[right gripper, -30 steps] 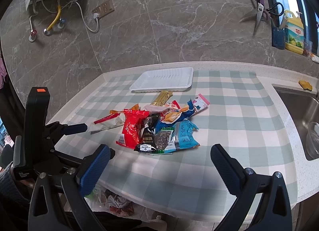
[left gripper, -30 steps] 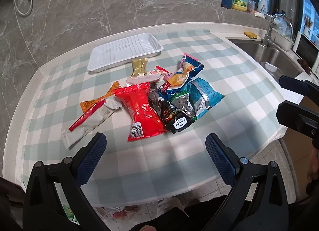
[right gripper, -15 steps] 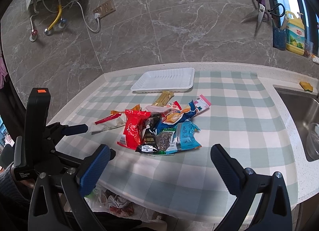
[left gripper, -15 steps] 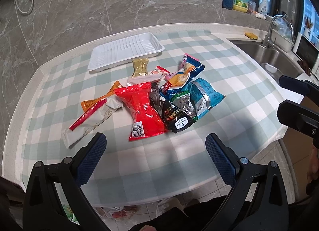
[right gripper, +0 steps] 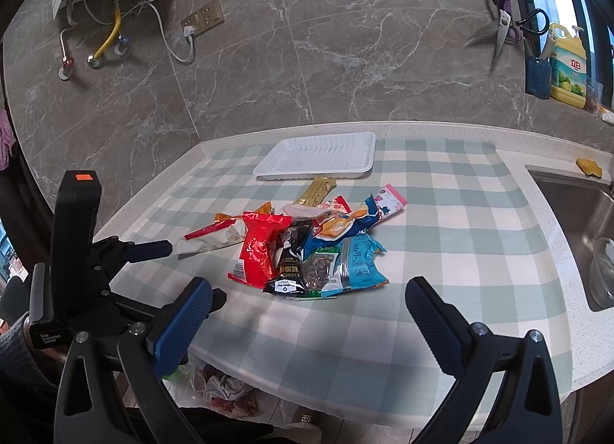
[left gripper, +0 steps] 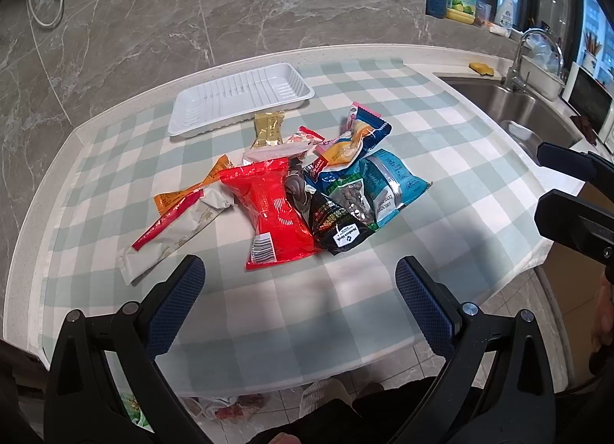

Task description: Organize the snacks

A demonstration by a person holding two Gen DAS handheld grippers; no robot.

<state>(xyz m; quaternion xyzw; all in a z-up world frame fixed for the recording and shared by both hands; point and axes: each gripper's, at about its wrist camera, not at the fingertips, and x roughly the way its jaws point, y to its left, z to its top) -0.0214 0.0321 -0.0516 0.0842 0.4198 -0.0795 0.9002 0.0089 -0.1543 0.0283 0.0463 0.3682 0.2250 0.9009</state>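
My left gripper (left gripper: 299,286) and right gripper (right gripper: 309,302) gape wide, empty. Crinkled foil snack packets (left gripper: 291,190) lie heaped mid-worktop; ribbed white plastic tray (left gripper: 240,98) sits near the back edge.

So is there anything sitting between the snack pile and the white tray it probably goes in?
Only one thing: a gold wrapper lies at the near rim of the white tray, between it and the snack pile. The tray holds nothing. Both the left gripper and right gripper hang open short of the pile.
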